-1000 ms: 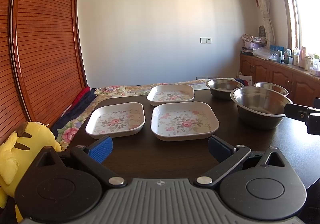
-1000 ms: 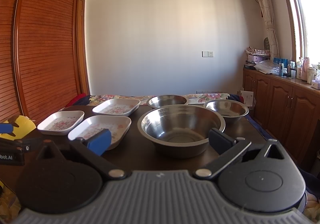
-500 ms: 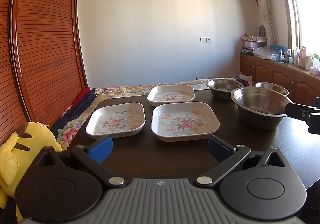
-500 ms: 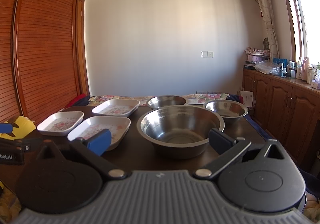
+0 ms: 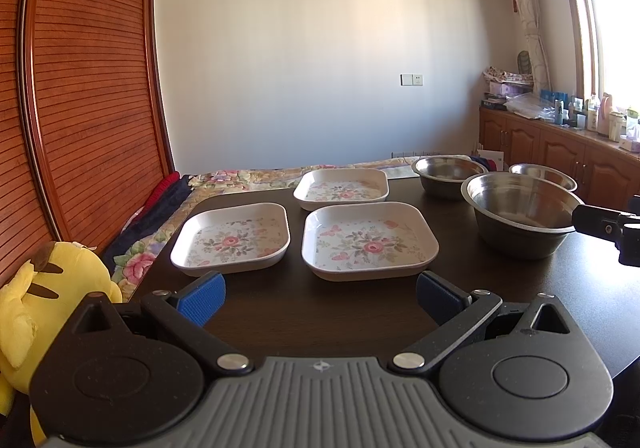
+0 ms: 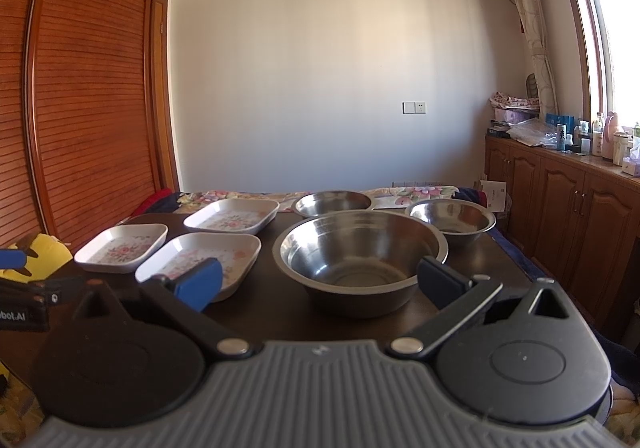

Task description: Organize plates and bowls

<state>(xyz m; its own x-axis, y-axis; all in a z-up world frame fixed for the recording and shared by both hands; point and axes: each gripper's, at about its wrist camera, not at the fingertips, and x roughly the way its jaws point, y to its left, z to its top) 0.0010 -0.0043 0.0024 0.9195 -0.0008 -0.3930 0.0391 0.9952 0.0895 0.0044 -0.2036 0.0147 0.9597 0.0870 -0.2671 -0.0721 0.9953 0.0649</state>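
Three white square floral plates lie on the dark table: a left one [image 5: 232,238], a near one [image 5: 368,242] and a far one [image 5: 342,189]. Three steel bowls stand to their right: a large one [image 5: 520,215] and two smaller ones [image 5: 450,173] [image 5: 542,173]. My left gripper [image 5: 320,298] is open and empty, just short of the near plate. My right gripper [image 6: 320,282] is open and empty, in front of the large bowl [image 6: 360,256]. The plates also show in the right wrist view [image 6: 122,248] [image 6: 200,258] [image 6: 232,215].
A yellow plush toy [image 5: 40,308] sits off the table's left edge. A bed with a floral cover [image 5: 240,179] lies behind the table. Wooden cabinets [image 6: 568,215] with bottles on top run along the right wall. A slatted wooden door [image 5: 80,87] is at left.
Both grippers have crept slightly closer to the table; the plates and bowls have not moved.
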